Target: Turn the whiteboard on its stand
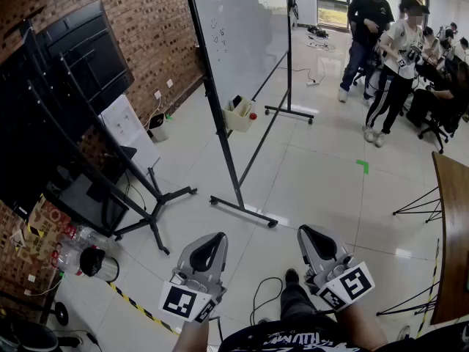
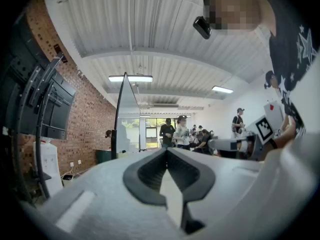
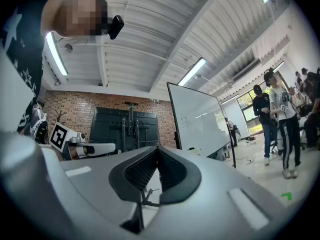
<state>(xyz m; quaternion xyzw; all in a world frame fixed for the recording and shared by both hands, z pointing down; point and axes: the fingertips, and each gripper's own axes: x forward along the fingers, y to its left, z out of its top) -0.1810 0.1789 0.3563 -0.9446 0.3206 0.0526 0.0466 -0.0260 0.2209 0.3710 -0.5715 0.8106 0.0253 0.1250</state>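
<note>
Left claw [image 2: 166,150], right claw [image 3: 156,148]: I am holding both shut, empty.
White whiteboard on black stand [image 3: 197,119]: showing face-on in right gripper view, edge-on in left.

White whiteboard [image 1: 242,28] stands upright on black stand [image 1: 245,211].

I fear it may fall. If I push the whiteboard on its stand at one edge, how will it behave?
The whiteboard is tall on thin posts, so probably wobbly. Its long floor feet should resist tipping. On the glossy floor it likely slides easily.
</note>
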